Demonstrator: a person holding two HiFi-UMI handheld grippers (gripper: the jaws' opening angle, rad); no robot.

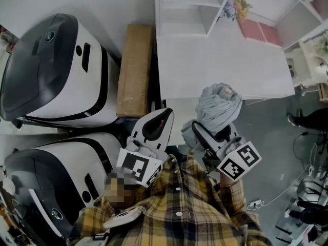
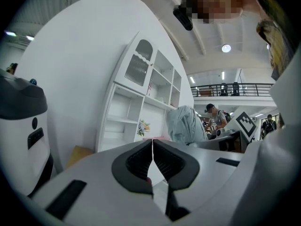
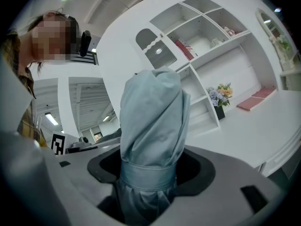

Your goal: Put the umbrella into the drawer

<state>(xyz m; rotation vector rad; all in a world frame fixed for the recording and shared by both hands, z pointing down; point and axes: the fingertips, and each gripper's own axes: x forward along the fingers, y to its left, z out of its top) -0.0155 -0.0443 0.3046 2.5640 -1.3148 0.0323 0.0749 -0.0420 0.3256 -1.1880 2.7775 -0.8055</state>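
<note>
A folded pale blue-grey umbrella [image 1: 219, 105] stands upright in my right gripper [image 1: 207, 130], close in front of the person's checked shirt. In the right gripper view the umbrella [image 3: 153, 121] fills the middle, and the right gripper [image 3: 150, 175] is shut on its strapped lower part. My left gripper [image 1: 165, 114] hangs just left of it, with the jaws pressed together on nothing. In the left gripper view the left gripper [image 2: 153, 143] is shut, and the umbrella [image 2: 186, 124] shows beyond it to the right. I cannot make out a drawer in any view.
A white desk [image 1: 220, 65] with a white shelf unit [image 1: 184, 6] lies ahead; a flower pot [image 1: 237, 6] and a pink book [image 1: 260, 32] rest on it. Two large white-and-black machines [image 1: 56, 68] stand left, beside a cardboard box [image 1: 134, 68]. People [image 2: 216, 119] stand in the background.
</note>
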